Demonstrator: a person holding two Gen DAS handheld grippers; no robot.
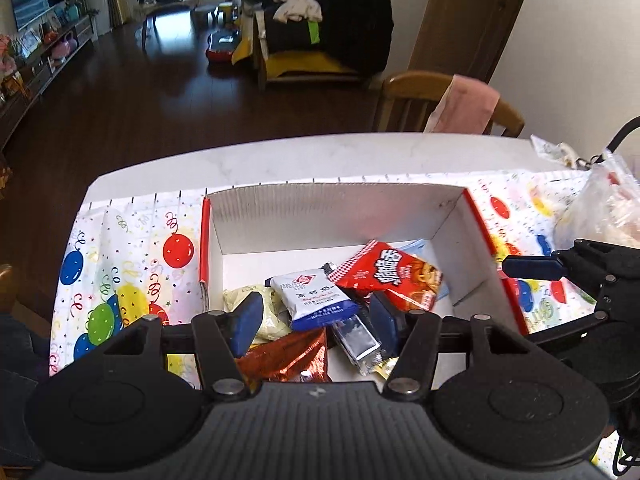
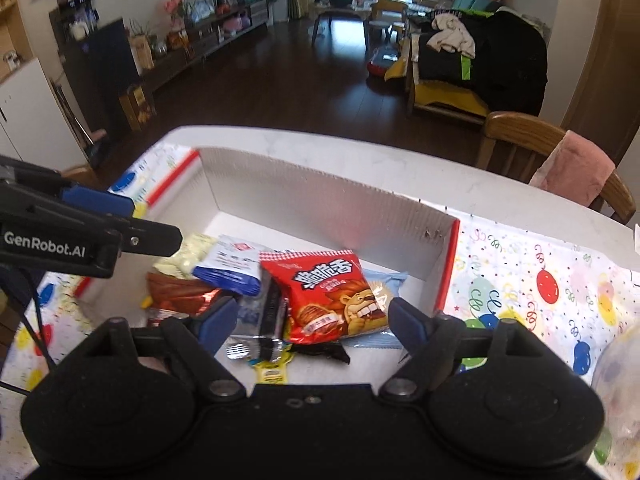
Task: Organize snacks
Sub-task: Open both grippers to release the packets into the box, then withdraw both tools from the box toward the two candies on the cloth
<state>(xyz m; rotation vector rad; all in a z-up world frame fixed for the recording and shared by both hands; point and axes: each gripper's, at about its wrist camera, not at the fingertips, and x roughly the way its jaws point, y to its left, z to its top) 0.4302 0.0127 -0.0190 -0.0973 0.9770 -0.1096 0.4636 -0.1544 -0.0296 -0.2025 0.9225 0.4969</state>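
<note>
A white cardboard box with red edges (image 1: 336, 216) (image 2: 320, 200) sits on the balloon-print tablecloth and holds several snack packets. A red lion-print packet (image 1: 390, 276) (image 2: 326, 296) lies on top, beside a white-and-blue packet (image 1: 316, 298) (image 2: 230, 266), a pale yellow packet (image 1: 240, 294), a shiny red-brown foil packet (image 1: 286, 358) (image 2: 180, 292) and a silver-black bar (image 1: 356, 338) (image 2: 268, 320). My left gripper (image 1: 316, 320) is open and empty above the box's near side. My right gripper (image 2: 312, 320) is open and empty above the packets; it also shows in the left wrist view (image 1: 532, 268).
A clear plastic bag (image 1: 604, 204) (image 2: 620, 392) lies on the cloth right of the box. A wooden chair with a pink cloth (image 1: 464, 104) (image 2: 568, 168) stands beyond the table's far edge. The left gripper (image 2: 80, 232) reaches in from the left of the right wrist view.
</note>
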